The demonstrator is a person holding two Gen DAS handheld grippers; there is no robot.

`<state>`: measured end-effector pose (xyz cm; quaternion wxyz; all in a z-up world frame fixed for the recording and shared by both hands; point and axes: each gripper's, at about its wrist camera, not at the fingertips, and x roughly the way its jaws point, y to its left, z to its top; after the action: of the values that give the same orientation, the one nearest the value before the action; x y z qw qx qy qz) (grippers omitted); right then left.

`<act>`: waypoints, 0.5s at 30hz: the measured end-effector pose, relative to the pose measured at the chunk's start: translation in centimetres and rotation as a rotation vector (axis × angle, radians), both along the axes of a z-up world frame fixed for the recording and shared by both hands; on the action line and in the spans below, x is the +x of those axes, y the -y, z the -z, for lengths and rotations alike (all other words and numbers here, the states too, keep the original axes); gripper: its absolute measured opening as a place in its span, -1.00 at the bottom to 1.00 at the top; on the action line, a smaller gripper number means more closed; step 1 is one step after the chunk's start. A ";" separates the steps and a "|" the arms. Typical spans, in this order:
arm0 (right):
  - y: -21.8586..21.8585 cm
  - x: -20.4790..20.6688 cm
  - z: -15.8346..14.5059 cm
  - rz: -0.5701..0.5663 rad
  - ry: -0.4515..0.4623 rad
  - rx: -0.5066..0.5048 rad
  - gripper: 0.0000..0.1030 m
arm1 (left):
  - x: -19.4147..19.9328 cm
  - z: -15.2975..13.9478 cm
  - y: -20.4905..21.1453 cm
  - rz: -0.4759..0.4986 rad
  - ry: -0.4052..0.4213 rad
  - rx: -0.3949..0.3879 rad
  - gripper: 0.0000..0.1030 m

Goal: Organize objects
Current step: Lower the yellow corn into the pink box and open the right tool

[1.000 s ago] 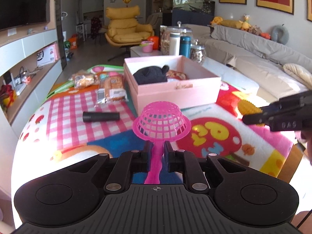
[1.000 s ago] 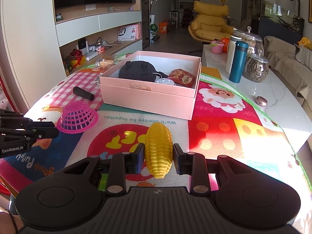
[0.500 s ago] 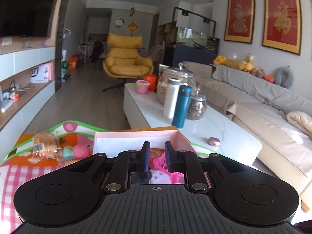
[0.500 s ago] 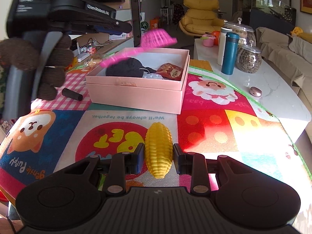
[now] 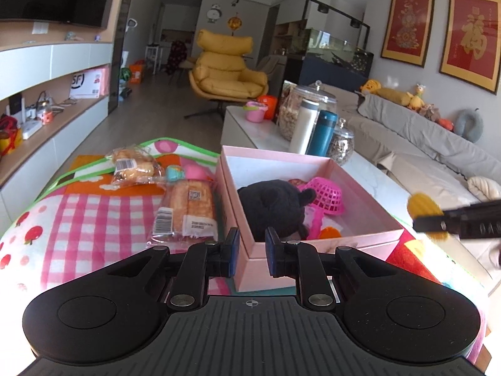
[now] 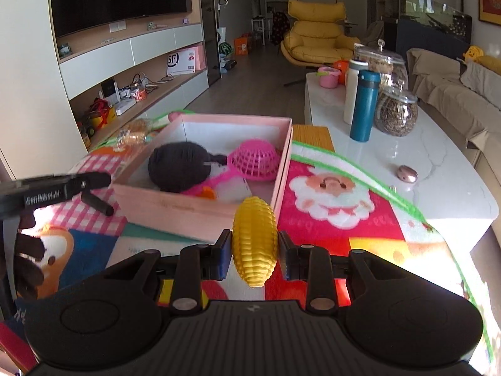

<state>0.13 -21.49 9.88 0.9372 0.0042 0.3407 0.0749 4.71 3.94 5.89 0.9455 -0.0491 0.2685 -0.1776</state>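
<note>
The right claw [image 6: 254, 258] grips a ribbed toy corn [image 6: 254, 244] across its middle, just before the pink box [image 6: 200, 210]; it looks light, stiff, slippery. The left claw [image 5: 252, 252] is empty, slightly open.

Yellow corn [image 6: 254, 240], pink box [image 6: 200, 210], pink strainer [image 6: 254, 163].

**A:** What is the left gripper [image 5: 252, 252] looking like?

**B:** It is showing matte black all over. A ribbed deck is carrying a small crosshair at six o'clock, and round discs are sitting at seven and five. Silver screws [image 5: 184, 300] are gleaming, and blue pads [image 5: 232, 252] are lining the fingers.

**A:** And the right gripper [image 6: 254, 250]?

**B:** It is looking the same. At nine o'clock in its view, white "GenRobot.AI" lettering is running along the other gripper's side, and the left hand [image 6: 28, 260] is wearing a dark fuzzy glove.
</note>
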 end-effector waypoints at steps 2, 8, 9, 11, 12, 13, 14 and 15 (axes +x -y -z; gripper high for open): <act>-0.3 2.5 -0.9 0.002 0.008 0.002 -0.42 | 0.3 0.2 -0.4 0.010 -0.025 0.005 -0.62; -3.6 11.9 -2.0 -0.013 0.018 -0.043 -0.42 | 2.7 0.5 -1.9 -0.022 -0.058 0.025 -0.62; -4.2 13.2 -1.9 -0.016 0.023 -0.059 -0.42 | 3.2 0.4 -2.3 -0.050 -0.059 0.029 -0.62; -5.4 16.0 -1.3 -0.012 0.017 -0.101 -0.32 | 4.2 0.3 -3.3 -0.098 -0.073 0.009 -0.62; -6.0 17.2 -0.8 0.004 0.002 -0.126 -0.04 | 4.7 0.2 -3.8 -0.113 -0.081 0.001 -0.62; -6.5 18.0 -0.3 0.015 -0.010 -0.143 0.24 | 5.2 0.2 -4.3 -0.129 -0.086 0.007 -0.62; -6.9 18.5 0.0 0.007 -0.020 -0.150 0.31 | 5.7 0.3 -4.6 -0.148 -0.090 0.027 -0.62; -7.2 18.8 0.4 -0.009 -0.027 -0.153 0.35 | 6.2 0.4 -5.0 -0.167 -0.096 0.049 -0.62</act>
<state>18.92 -14.31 9.46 0.9297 -0.0680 0.3580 0.0530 10.93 8.94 5.52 0.9440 -0.0569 0.3126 -0.0890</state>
